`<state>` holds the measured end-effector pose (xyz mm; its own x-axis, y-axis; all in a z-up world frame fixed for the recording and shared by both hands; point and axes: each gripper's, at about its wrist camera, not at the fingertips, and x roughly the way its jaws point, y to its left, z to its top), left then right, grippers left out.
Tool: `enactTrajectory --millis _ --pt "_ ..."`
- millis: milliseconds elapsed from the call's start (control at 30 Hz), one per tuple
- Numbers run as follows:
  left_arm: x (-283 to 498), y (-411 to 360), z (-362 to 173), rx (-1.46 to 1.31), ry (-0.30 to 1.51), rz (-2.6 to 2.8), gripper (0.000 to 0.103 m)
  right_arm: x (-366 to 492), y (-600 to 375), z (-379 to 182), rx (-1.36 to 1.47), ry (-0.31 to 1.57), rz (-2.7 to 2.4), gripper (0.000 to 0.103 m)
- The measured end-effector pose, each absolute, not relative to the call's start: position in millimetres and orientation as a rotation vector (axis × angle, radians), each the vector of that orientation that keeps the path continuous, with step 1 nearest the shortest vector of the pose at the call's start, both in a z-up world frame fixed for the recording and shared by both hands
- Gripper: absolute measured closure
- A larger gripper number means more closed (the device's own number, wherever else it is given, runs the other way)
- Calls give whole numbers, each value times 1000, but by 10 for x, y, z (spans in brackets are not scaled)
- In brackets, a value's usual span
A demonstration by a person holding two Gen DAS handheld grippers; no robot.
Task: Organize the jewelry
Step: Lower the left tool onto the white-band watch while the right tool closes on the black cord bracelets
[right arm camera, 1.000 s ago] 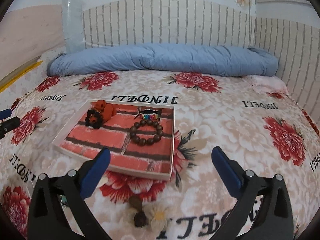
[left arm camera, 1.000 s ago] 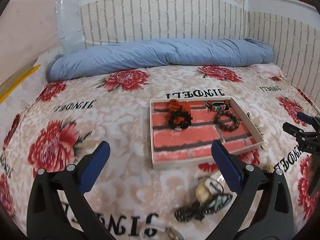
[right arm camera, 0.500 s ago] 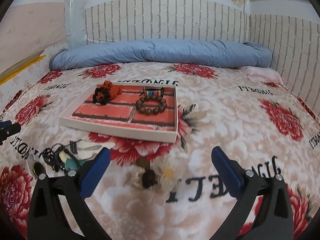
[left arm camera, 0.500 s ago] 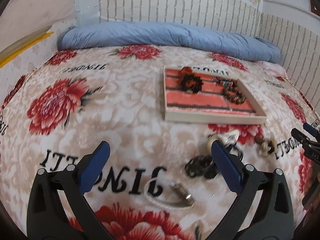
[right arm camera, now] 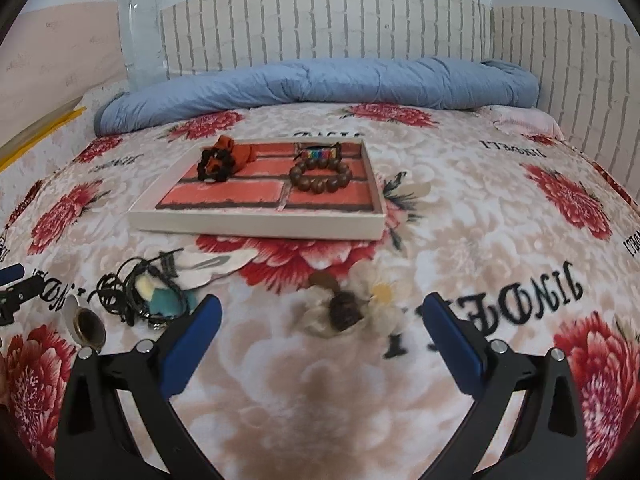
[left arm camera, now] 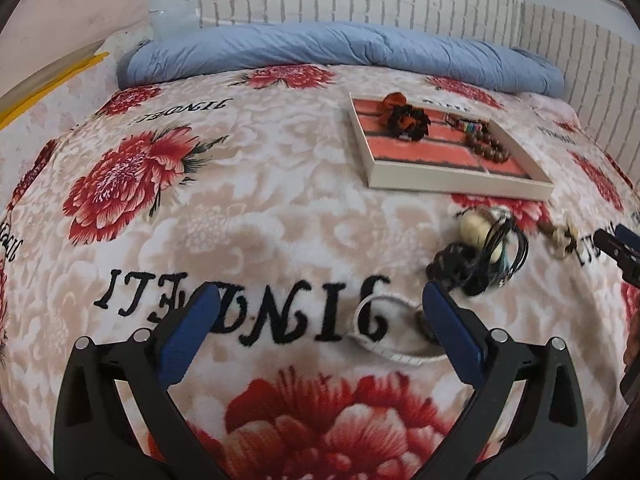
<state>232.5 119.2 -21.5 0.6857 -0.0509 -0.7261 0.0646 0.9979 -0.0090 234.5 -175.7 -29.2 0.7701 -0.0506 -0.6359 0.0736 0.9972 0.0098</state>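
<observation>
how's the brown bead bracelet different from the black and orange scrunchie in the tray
The brown bead bracelet is a ring of round, hard-looking wooden beads; the black and orange scrunchie is ruffled, soft-looking fabric. The bracelet is one colour, brown, while the scrunchie mixes black and orange. In the right wrist view the bracelet lies in the right part of the tray, the scrunchie in the left. Both are loops lying inside the tray.

Home bedroom: bed w/ floral blanket (right arm camera: 480, 216), rolled blue duvet (right arm camera: 320, 80), brick-pattern wallpaper (right arm camera: 320, 20).
</observation>
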Motion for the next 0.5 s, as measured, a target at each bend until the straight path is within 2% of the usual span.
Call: enactTrajectory --millis 100,200,333,500 --pt "2325 1221 -273 20 823 -86 5 2374 -1619 -366 43 721 -70 5" --pt "2366 1248 -354 13 852 -114 10 2412 -1486 -422 46 742 -65 7" --pt "2400 1236 -463 14 874 -137 19 2501 -1286 -496 26 767 -44 13" --pt "2470 1251 -569 16 897 -142 22 2605 -1157 -570 36 795 -24 20"
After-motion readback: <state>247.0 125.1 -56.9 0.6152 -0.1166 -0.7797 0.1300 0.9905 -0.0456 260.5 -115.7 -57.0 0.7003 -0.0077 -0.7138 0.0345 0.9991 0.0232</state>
